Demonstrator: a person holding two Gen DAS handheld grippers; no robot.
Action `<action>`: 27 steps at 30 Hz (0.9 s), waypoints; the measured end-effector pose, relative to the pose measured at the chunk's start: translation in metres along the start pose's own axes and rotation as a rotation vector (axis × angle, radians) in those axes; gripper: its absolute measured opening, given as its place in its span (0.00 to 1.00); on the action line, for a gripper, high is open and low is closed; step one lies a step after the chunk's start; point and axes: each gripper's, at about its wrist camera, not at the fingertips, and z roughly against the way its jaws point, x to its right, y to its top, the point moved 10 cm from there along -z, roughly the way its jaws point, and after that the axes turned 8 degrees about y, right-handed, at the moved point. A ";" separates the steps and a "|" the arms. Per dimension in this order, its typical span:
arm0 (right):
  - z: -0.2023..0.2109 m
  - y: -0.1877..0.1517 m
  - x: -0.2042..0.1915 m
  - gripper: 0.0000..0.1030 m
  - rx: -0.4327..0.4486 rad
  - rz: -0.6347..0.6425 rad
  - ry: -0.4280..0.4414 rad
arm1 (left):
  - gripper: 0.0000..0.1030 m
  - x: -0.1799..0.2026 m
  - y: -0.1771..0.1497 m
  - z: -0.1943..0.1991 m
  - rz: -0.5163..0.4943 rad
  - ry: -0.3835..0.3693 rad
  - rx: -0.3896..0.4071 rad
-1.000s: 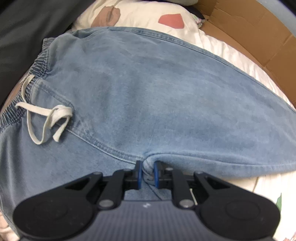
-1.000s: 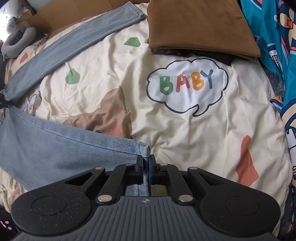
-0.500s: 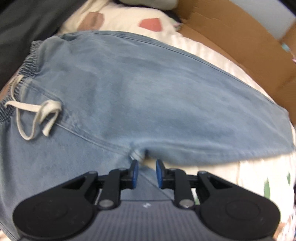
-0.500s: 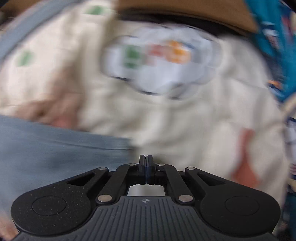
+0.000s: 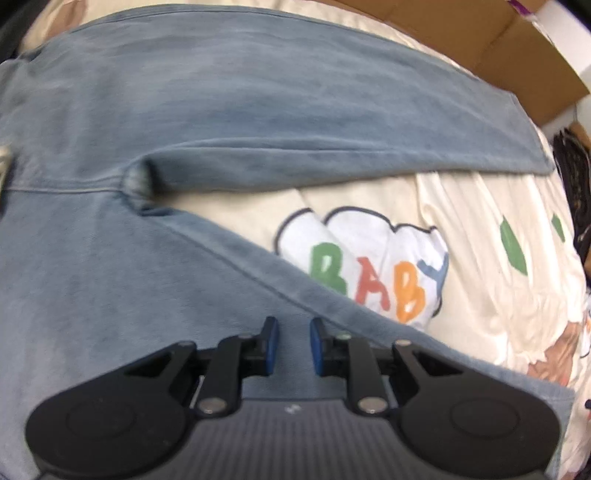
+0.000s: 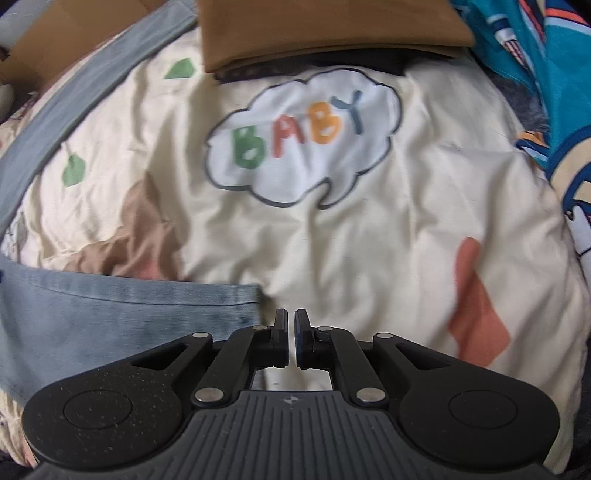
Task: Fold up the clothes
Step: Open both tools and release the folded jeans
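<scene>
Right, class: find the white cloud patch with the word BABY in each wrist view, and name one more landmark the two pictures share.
Left wrist view: the BABY cloud is right of centre, lying between the two legs of the jeans.
Right wrist view: the BABY cloud is above centre, just below the brown folded cloth.
Shared landmark: the jeans.

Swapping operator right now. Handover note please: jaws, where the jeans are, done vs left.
Left gripper: jaws have just been opening, nothing between them, over the near leg of the jeans.
Right gripper: jaws shut, empty, just beside that leg's hem.
The jeans lie flat on the bedspread, legs spread in a V.
Done: laid out, no fold yet.
Left: probably bring one leg over the other, then fold up.
</scene>
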 end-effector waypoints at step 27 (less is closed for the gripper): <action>-0.025 0.013 -0.102 0.09 0.038 0.269 0.115 | 0.25 -0.116 0.004 0.069 0.233 0.206 0.222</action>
